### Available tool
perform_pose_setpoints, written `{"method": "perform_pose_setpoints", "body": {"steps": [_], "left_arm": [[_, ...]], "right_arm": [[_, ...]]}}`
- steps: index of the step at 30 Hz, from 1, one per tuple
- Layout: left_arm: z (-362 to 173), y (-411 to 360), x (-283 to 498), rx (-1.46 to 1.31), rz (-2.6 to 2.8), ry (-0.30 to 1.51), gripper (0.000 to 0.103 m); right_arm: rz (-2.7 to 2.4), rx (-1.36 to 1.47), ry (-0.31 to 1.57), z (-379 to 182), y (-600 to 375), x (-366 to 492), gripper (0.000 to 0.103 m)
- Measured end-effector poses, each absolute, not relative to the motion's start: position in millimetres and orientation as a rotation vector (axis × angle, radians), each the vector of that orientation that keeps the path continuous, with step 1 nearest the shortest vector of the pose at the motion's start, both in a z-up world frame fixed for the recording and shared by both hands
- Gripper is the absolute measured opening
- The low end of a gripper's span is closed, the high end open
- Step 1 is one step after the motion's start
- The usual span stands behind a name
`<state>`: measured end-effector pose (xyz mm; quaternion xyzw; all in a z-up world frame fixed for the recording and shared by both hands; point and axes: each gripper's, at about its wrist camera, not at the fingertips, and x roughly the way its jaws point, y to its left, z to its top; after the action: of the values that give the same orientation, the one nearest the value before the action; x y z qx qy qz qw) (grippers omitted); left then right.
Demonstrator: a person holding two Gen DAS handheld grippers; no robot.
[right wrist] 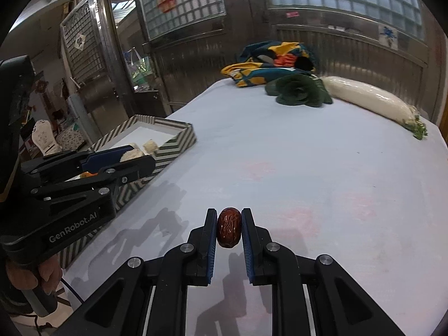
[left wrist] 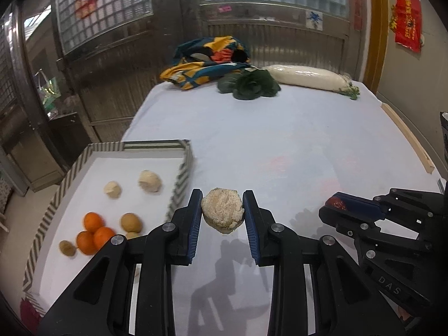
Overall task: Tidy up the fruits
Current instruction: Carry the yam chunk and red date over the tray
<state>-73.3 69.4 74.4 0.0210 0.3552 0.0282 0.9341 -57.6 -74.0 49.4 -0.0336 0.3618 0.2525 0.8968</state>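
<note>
Above the surface (left wrist: pixel 280 140), at 3 o'clock of the tray (left wrist: pixel 183 168), the left tool (left wrist: pixel 222 210) is clamped on a pale lump (left wrist: pixel 222 211), while the right tool (right wrist: pixel 229 226), further toward 3 o'clock, pinches a date (right wrist: pixel 229 227) by its sides. I judge the crumbly lump could break or slip if squeezed harder or swung, and the smooth date could squirt out. Releasing short of the rim would leave either outside, and a careless drop could knock the oranges (left wrist: pixel 93 232) at 7 o'clock in the tray

A: The pale, crumbly round lump (left wrist: pixel 222 212) looks rough and matt; the wrinkled dark-red date (right wrist: pixel 229 227) shines.

B: Matt black plastic tool (right wrist: pixel 229 225), ribbed blue pads (right wrist: pixel 210 254). Smooth white cloth covers the counter (left wrist: pixel 280 140).
</note>
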Motion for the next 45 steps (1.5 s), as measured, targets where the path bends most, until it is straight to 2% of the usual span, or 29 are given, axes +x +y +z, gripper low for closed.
{"method": "perform_pose_setpoints", "body": {"steps": [45], "left_arm": [[80,220,-120,-0.134,0.234,0.732,0.028]], "right_arm": [[0.754,-0.257,0.737,66,86,-66,0.016]]}}
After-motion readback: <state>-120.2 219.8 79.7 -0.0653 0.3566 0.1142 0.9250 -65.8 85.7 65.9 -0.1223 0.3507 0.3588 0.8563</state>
